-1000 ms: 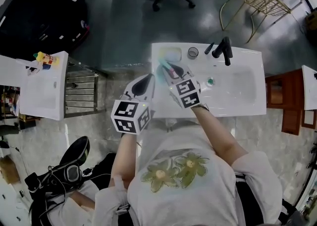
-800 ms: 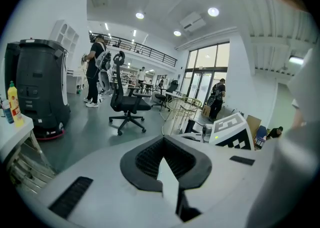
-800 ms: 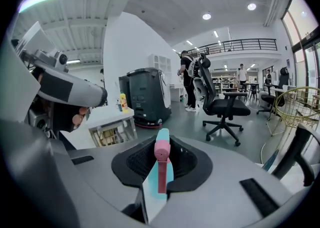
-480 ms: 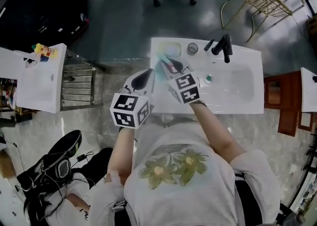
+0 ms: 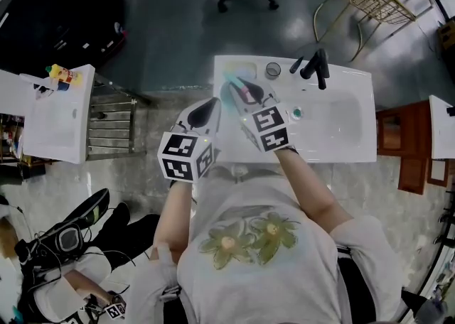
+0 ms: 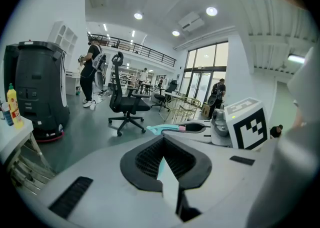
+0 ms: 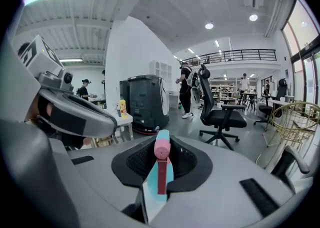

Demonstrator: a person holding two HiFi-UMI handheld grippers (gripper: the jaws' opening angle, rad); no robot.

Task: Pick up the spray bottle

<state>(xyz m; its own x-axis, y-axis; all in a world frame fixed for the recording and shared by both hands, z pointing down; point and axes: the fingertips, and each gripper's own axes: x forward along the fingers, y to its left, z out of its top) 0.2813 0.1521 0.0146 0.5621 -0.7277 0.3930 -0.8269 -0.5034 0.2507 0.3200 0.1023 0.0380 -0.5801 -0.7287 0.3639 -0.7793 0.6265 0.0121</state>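
1. Head view: the right tongs (image 5: 242, 93) hold a teal plastic spray bottle with a pink nozzle (image 5: 231, 87) over the left end of the white basin worktop (image 5: 341, 141).
2. Right gripper view: those tongs are clamped on the bottle's teal body, with the pink nozzle at its top.
3. The left tongs (image 5: 206, 111) are closed on nothing, just beside the right ones at the worktop's left edge.
4. A black tap (image 5: 316, 67) stands at the worktop's far edge, to the right of the bottle.

obst: faucet (image 5: 317, 67) + cup (image 5: 273, 69) at counter (image 5: 362, 149) back | free: basin (image 5: 343, 122), rt of R tongs (image 5: 237, 90)
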